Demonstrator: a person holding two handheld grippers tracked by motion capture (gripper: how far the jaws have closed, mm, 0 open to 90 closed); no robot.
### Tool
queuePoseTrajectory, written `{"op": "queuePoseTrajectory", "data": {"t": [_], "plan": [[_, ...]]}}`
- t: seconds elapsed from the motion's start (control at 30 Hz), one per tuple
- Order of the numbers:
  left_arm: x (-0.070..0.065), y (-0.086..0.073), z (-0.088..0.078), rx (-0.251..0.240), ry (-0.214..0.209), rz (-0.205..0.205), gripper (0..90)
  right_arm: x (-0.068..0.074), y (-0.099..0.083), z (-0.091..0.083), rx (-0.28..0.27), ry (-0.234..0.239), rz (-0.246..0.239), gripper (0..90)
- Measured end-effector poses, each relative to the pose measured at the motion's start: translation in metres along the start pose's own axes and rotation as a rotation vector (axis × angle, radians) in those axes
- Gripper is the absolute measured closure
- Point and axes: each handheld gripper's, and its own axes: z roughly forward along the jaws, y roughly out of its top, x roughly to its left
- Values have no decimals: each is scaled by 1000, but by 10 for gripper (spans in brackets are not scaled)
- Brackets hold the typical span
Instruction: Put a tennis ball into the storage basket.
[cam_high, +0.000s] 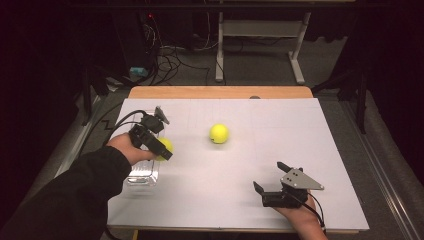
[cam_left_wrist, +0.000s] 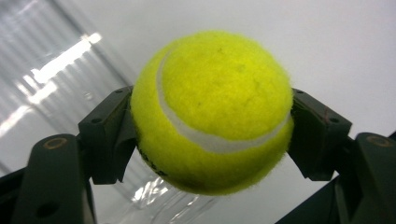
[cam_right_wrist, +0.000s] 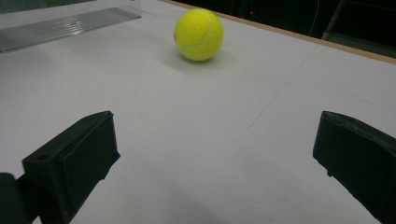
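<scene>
Left hand-held gripper (cam_high: 162, 150), in the high view, is clamped on a tennis ball (cam_high: 165, 146) just above a clear container (cam_high: 142, 172) at the white worktop's (cam_high: 240, 200) left edge; a second ball (cam_high: 219, 133) lies well right of that container. The left gripper view shows both pads pressing the held ball's sides (cam_left_wrist: 212, 112). In the right gripper view, the right hand-held gripper (cam_right_wrist: 215, 154) stands wide apart, the second ball (cam_right_wrist: 198, 34) beyond it.

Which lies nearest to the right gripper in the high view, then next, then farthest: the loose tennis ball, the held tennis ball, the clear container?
1. Loose tennis ball, mid-table.
2. Held tennis ball, in the left gripper.
3. Clear container, left edge; close to the held ball's distance, hard to separate.
</scene>
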Motion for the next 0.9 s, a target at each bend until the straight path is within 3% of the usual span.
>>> {"op": "queuePoseTrajectory", "data": {"t": [0.4,0.63,0.9], "plan": [[48,-5,-8,12,54,-111,260,-7,-4,-4,9,-21,-4,0],[63,-2,-7,20,77,-140,260,-7,-5,-3,15,-22,-9,0],[72,7,12,45,102,-155,259,-4,-6,-1,24,-15,-17,0]]}}
